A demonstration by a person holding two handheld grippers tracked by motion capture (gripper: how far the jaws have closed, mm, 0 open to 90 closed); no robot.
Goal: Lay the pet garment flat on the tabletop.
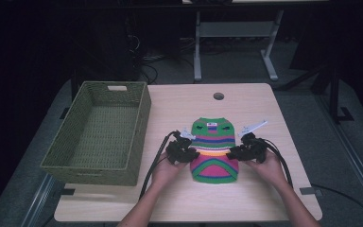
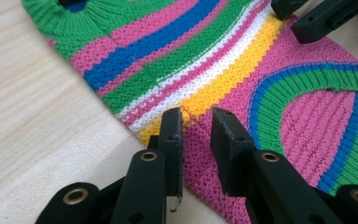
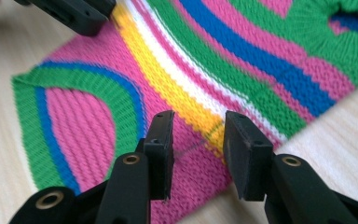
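A small knitted sweater [image 1: 214,151] with green, blue, pink, white and yellow stripes lies flat on the wooden table [image 1: 246,198], neck toward the far side. My left gripper [image 1: 194,153] sits at the sweater's left edge, level with the yellow stripe. In the left gripper view its jaws [image 2: 196,116] stand a little apart over that edge, with flat fabric [image 2: 270,79] showing in the gap. My right gripper [image 1: 231,152] is at the opposite edge. Its jaws [image 3: 198,121] are likewise parted above the yellow stripe of the sweater [image 3: 98,116], not pinching it.
A green woven basket [image 1: 94,168] stands empty on the table's left side, close to my left hand. A round cable hole [image 1: 218,96] is near the far edge. Black cables trail from both grippers toward the near edge. Table legs and cables lie on the floor beyond.
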